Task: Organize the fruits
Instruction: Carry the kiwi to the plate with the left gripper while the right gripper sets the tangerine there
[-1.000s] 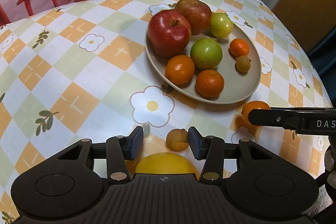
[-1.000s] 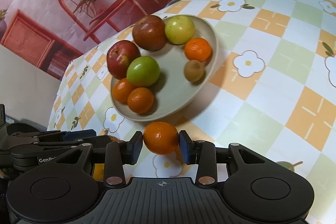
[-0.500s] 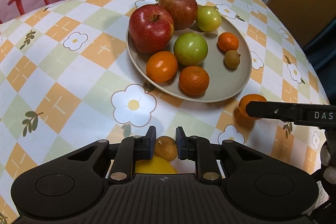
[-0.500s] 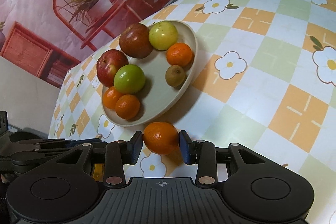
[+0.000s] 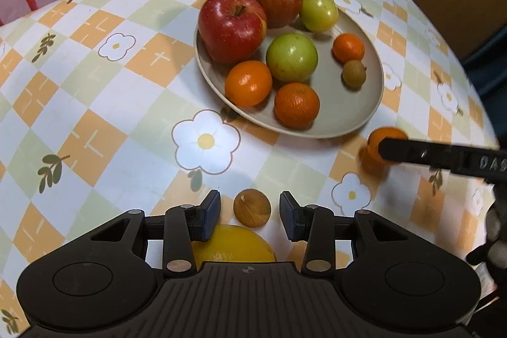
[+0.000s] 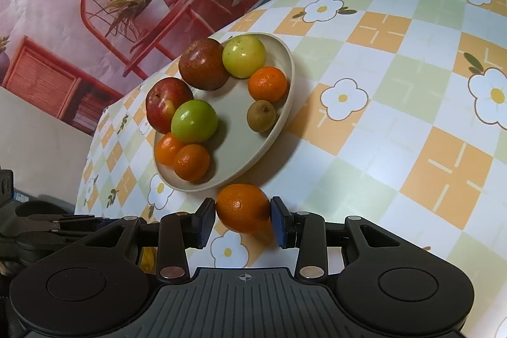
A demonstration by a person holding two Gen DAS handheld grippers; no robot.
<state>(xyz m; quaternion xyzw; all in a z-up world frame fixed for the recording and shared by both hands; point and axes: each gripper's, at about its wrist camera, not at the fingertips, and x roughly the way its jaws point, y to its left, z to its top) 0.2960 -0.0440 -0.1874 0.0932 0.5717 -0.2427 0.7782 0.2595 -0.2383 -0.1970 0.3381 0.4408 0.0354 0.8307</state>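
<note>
Left hand-held gripper (image 5: 250, 216) straddles brown fruit (image 5: 252, 208) (pads clear)

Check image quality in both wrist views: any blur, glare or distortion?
Left wrist view: fisheye bends the table edges; the right gripper and its orange are smeared by motion blur; the plate is sharp. Right wrist view: sharp, same fisheye curve, small glare spots on the green apple, soft shadow beside the plate.

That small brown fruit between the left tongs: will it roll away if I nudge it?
Probably. The small brown fruit looks round and sits loose on the smooth tablecloth, untouched between the left tongs, whose jaws just reopened. It seems light, so one-sided contact could send it toward the yellow fruit.
</note>
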